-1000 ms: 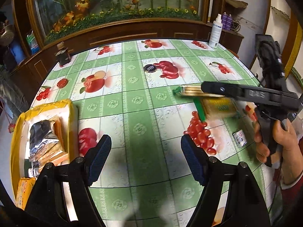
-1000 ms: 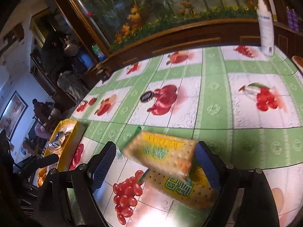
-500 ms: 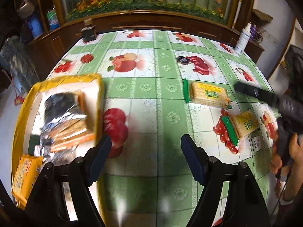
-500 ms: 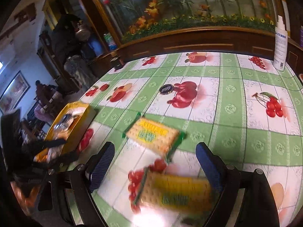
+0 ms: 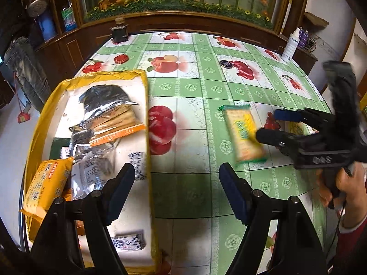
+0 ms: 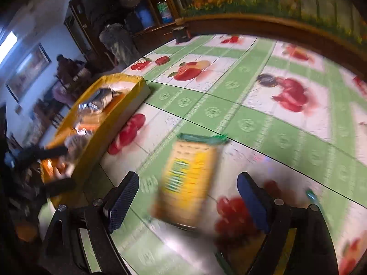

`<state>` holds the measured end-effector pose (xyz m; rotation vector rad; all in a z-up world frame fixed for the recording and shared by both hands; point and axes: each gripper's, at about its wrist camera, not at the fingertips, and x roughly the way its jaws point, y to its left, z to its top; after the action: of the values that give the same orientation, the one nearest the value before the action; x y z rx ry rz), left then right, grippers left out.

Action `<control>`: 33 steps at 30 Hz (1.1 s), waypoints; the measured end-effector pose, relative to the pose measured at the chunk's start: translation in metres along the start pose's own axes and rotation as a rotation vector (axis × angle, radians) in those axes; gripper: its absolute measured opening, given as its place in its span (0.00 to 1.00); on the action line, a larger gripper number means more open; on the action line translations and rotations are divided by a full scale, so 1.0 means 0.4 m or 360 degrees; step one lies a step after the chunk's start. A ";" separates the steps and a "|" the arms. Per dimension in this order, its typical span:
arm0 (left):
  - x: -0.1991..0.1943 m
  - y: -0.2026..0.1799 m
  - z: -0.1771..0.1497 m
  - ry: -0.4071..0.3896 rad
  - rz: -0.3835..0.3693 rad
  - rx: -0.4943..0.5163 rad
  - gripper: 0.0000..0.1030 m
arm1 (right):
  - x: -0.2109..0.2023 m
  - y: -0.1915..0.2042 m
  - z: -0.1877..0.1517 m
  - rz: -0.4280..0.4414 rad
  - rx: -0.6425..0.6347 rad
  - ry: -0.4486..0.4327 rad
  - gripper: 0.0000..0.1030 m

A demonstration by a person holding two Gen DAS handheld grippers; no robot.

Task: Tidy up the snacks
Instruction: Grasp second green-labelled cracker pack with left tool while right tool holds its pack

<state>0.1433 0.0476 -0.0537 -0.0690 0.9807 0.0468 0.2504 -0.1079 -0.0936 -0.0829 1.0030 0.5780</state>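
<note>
At the left of the left wrist view, the yellow tray (image 5: pixel 36 123) already holds several snacks: a crinkled silver foil bag (image 5: pixel 103 96), a clear packet with an orange strip (image 5: pixel 114 123) and a soft orange packet (image 5: pixel 45 183) at its lower left corner, so the sorting looks partly done. The left gripper (image 5: pixel 175 190) hangs over the tray's right rim, jaws wide apart and empty. Right of centre, 1 flat rectangular cracker packet (image 5: pixel 244 135), glossy yellow with green crimped ends, lies on the slick fruit-print counter (image 5: pixel 195 87), well apart from the tray. At the far right, the right gripper (image 5: pixel 267 123) sits at that packet's near end, jaws spread and holding nothing; its own blurred view shows the packet (image 6: pixel 188 181) between the open jaws. A 2nd yellow packet (image 5: pixel 297 127) peeks out behind it. By my judgement, these 2 remain to be moved.
</note>
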 end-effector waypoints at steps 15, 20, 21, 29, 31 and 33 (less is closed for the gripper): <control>0.119 -0.185 0.087 -0.0019 0.0090 0.0258 0.74 | -0.145 -0.149 -0.146 -0.0478 0.0728 -0.0088 0.87; 0.159 -0.203 0.083 0.0056 0.0028 0.0311 0.75 | -0.078 -0.139 -0.116 -0.0573 0.0753 -0.0020 0.88; 0.166 -0.207 0.082 0.0076 0.0041 0.0324 0.75 | -0.066 -0.127 -0.113 -0.0620 0.0705 -0.0006 0.87; 0.186 -0.199 0.070 0.0100 -0.0045 0.0253 0.57 | -0.081 -0.140 -0.142 -0.0779 0.0532 -0.0003 0.69; 0.180 -0.199 0.070 0.0091 -0.0001 0.0257 0.43 | -0.092 -0.144 -0.142 -0.0773 0.0529 -0.0028 0.49; 0.176 -0.196 0.062 0.0076 0.0023 0.0269 0.43 | -0.099 -0.145 -0.141 -0.0782 0.0540 -0.0032 0.47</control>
<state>0.2084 -0.0278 -0.0955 0.0929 1.0296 -0.0247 0.2198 -0.1919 -0.1035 -0.0201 1.0027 -0.0423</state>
